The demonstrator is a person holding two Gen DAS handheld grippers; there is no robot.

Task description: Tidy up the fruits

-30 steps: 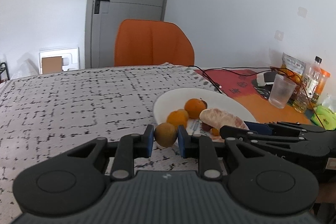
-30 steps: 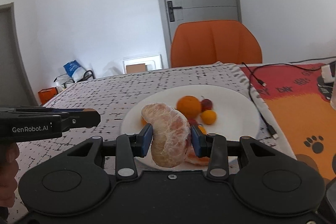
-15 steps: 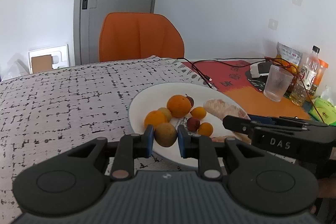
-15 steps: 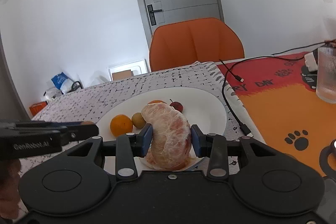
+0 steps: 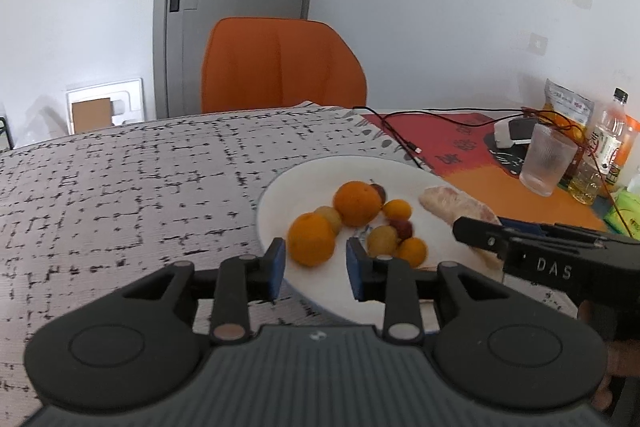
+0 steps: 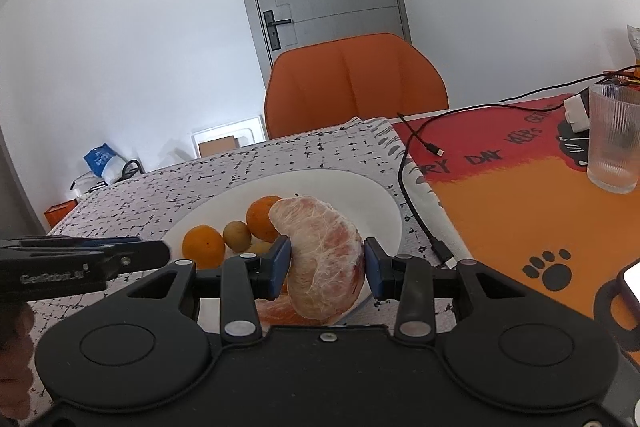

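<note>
Left gripper (image 5: 316, 269) releasing over the white plate (image 5: 276, 199).
Its jaws have just been opening, now empty; the small brownish fruit is gone from them. Right gripper (image 6: 326, 267) is still clamping the peeled pomelo segment (image 6: 324, 259).

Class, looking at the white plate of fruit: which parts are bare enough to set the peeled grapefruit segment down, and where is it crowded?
The white plate is bare along its far rim toward the orange chair and its right side beside the black cable. It is crowded at the near-left, where oranges and small fruits cluster.
</note>
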